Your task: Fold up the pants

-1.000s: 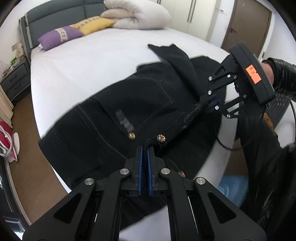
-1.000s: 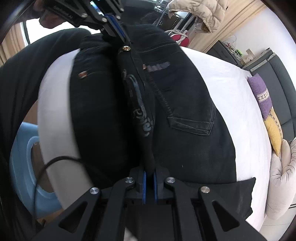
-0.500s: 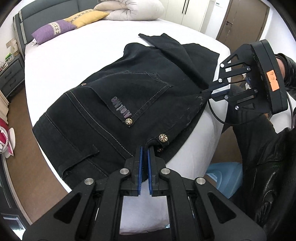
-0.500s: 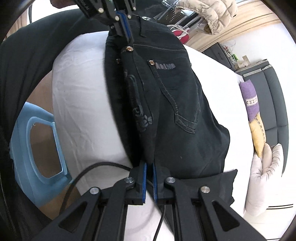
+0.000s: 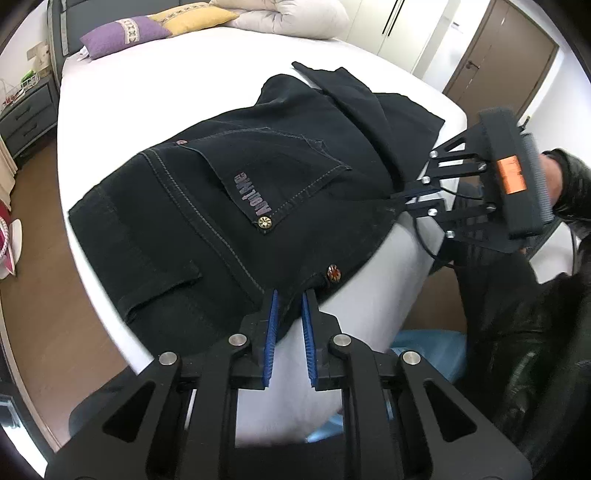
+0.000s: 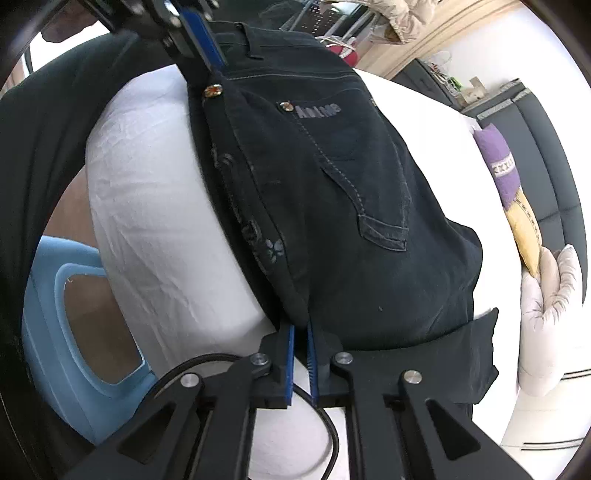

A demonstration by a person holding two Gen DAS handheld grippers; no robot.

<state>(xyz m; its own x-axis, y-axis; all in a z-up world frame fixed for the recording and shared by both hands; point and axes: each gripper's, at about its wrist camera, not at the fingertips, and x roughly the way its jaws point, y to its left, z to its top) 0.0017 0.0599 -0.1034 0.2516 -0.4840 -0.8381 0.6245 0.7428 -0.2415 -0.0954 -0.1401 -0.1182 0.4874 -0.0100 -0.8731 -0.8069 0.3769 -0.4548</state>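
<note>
Black denim pants lie folded on the white bed, close to its near edge, with a back pocket facing up and the grey lettering on it readable. In the left wrist view, a dark nightstand stands at the far left beside the bed, and a purple pillow and a yellow pillow rest near the headboard. A cream duvet is bundled next to them.

At the bottom centre, the left gripper has its jaws a little apart after they have just been opening; the edge of the waistband sits between the blue pads, but the pads do not press on it. A metal button shines just beside the right pad. Further right, the right gripper pinches the other end of the folded edge with its jaws almost together on the cloth. A hand in a black sleeve holds it. A brown door is behind.

In the right wrist view, a light blue plastic stool stands on the floor at the left, beside the bed. The right gripper's jaws at the bottom grip a thin ridge of the denim, and the pants stretch away from them towards the left gripper at the top.
</note>
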